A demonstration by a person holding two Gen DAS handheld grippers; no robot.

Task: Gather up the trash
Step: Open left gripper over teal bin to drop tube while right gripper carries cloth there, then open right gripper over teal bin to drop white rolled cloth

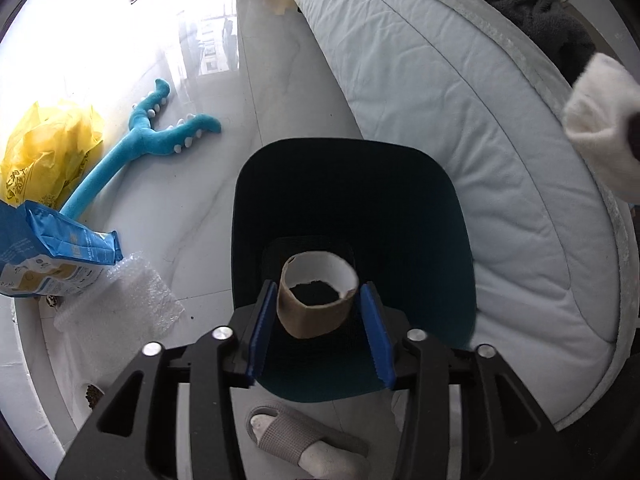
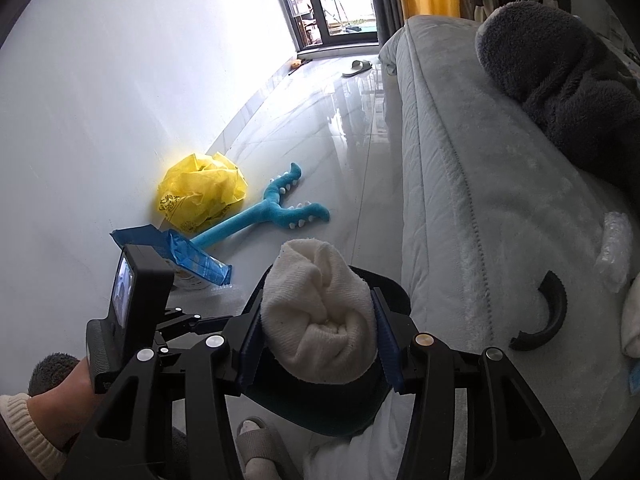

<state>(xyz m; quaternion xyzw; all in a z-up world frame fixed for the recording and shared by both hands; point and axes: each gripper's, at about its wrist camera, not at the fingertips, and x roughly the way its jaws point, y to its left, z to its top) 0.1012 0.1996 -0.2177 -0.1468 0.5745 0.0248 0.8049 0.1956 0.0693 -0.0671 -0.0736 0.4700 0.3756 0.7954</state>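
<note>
My left gripper (image 1: 318, 312) holds a brown cardboard tube (image 1: 318, 300) between its blue pads, right over the dark teal trash bin (image 1: 352, 200) on the floor. My right gripper (image 2: 318, 320) is shut on a rolled white sock (image 2: 320, 312), above the same bin (image 2: 320, 408); the sock also shows at the right edge of the left wrist view (image 1: 600, 120). On the floor by the wall lie a crumpled yellow plastic bag (image 1: 44, 152), a blue snack packet (image 1: 48, 252) and clear bubble wrap (image 1: 120, 300).
A blue plush toy (image 1: 136, 144) lies on the glossy tile floor. A pale bed (image 1: 460, 100) runs along the right, with a dark fleece (image 2: 560, 72), bubble wrap (image 2: 612, 252) and a black curved piece (image 2: 548, 320) on it. My slippered foot (image 1: 296, 440) stands below the bin.
</note>
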